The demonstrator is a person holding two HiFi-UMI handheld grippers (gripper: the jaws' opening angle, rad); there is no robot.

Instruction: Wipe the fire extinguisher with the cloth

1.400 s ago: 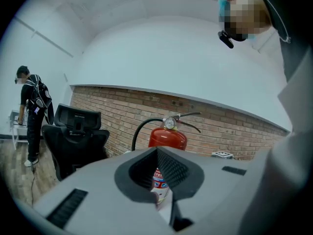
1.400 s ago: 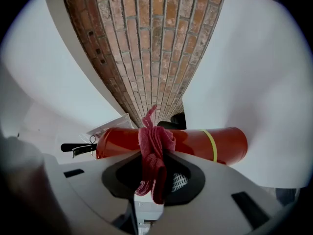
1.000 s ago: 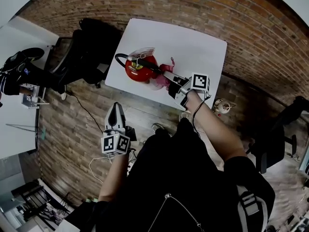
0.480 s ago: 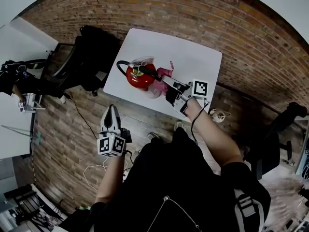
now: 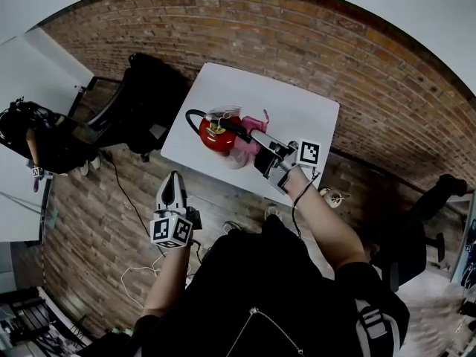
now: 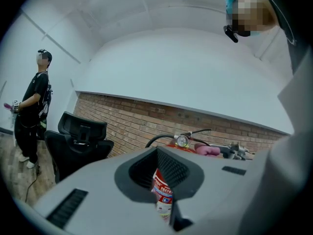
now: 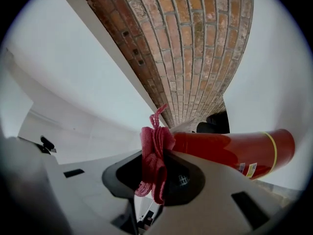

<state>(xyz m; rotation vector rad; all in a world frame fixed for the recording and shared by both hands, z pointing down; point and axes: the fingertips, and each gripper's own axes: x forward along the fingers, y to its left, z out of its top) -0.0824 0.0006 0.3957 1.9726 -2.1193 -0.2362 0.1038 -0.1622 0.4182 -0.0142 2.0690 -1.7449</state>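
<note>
A red fire extinguisher (image 5: 217,134) with a black hose lies on the white table (image 5: 290,103). My right gripper (image 5: 253,141) is shut on a pink cloth (image 5: 245,149) and holds it against the extinguisher's side. The right gripper view shows the cloth (image 7: 153,163) bunched between the jaws of that gripper (image 7: 159,173), with the red cylinder (image 7: 230,151) just beyond. My left gripper (image 5: 173,183) hangs shut over the brick floor, short of the table's near edge. Through the left gripper (image 6: 164,199) a strip of the extinguisher's label shows, and its gauge (image 6: 182,141) above.
A black office chair (image 5: 141,95) stands left of the table, also in the left gripper view (image 6: 80,136). A person in black (image 6: 33,109) stands far left. A white cable (image 5: 141,274) lies on the brick floor, and a small object (image 5: 331,195) sits by the table's right side.
The head view has shifted, so the table sits lower in frame. My right gripper keeps the cloth against the extinguisher. My left gripper is a little nearer the table edge.
</note>
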